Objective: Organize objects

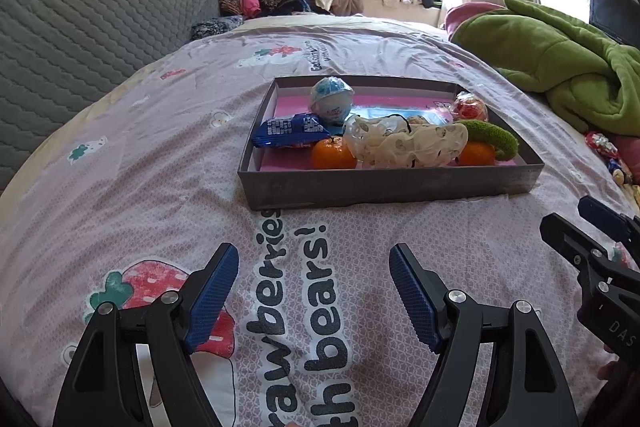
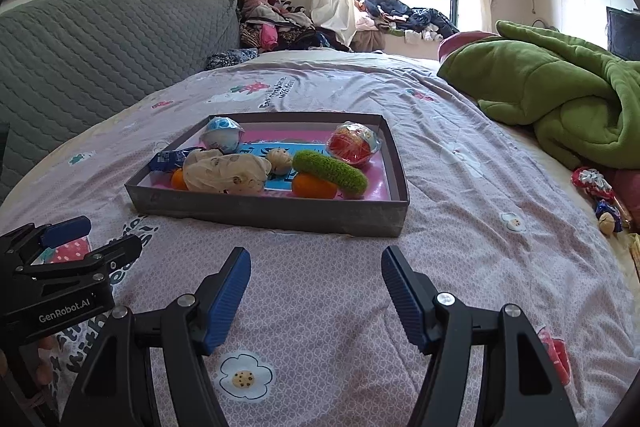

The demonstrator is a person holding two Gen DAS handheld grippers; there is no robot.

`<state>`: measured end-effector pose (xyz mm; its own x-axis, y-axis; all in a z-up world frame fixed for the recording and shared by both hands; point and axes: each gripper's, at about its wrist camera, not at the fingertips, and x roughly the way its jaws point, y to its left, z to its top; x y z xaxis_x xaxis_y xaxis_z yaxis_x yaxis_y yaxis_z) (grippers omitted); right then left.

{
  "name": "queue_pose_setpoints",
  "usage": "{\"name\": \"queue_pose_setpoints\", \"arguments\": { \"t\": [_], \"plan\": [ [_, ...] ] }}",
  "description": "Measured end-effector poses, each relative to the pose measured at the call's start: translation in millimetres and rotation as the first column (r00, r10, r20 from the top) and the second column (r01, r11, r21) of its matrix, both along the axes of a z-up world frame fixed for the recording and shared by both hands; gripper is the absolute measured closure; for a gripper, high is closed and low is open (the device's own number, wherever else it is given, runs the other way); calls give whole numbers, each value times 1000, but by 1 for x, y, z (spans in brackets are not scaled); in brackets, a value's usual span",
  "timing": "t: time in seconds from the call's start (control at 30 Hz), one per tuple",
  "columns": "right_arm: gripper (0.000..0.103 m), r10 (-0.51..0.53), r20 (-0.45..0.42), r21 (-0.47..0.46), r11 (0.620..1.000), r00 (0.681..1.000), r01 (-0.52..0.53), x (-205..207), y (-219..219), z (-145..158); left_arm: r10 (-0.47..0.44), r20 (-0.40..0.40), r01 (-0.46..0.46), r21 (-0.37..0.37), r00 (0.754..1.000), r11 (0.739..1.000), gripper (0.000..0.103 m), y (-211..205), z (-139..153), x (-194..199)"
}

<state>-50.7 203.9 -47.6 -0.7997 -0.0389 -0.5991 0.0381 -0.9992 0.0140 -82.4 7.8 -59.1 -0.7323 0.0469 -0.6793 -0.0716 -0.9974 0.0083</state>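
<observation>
A shallow grey box (image 1: 392, 183) (image 2: 272, 213) lies on the bed ahead of both grippers. Inside it are a blue and white ball (image 1: 332, 99) (image 2: 223, 133), a blue snack packet (image 1: 290, 129) (image 2: 170, 161), two oranges (image 1: 333, 155) (image 2: 314, 186), a cream hair scrunchie (image 1: 408, 143) (image 2: 226, 173), a green fuzzy band (image 1: 490, 137) (image 2: 334, 171) and a red wrapped ball (image 1: 470, 107) (image 2: 354, 146). My left gripper (image 1: 314, 259) is open over the bedspread, empty, short of the box. My right gripper (image 2: 316, 261) is open too, empty, near the box's front wall.
A green blanket (image 1: 560, 67) (image 2: 560, 99) is heaped at the right. Small wrapped items (image 2: 596, 195) lie by the right edge of the bed. A grey quilted headboard (image 1: 92, 27) rises at the left, with piled clothes (image 2: 276, 23) behind. Each gripper shows at the side of the other's view.
</observation>
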Motion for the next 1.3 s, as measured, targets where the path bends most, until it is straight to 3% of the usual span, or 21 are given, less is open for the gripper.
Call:
{"name": "queue_pose_setpoints", "arguments": {
  "t": [0.57,1.3],
  "plan": [
    [36,-23,49,-14,1000,999,24,-6,8,-12,7,5,-7,6,1000,1000,24,-6,-5,-2],
    [36,-24,47,-3,1000,999,24,-7,6,-12,-2,18,2,0,1000,1000,24,-5,-9,-3]
  ]
}}
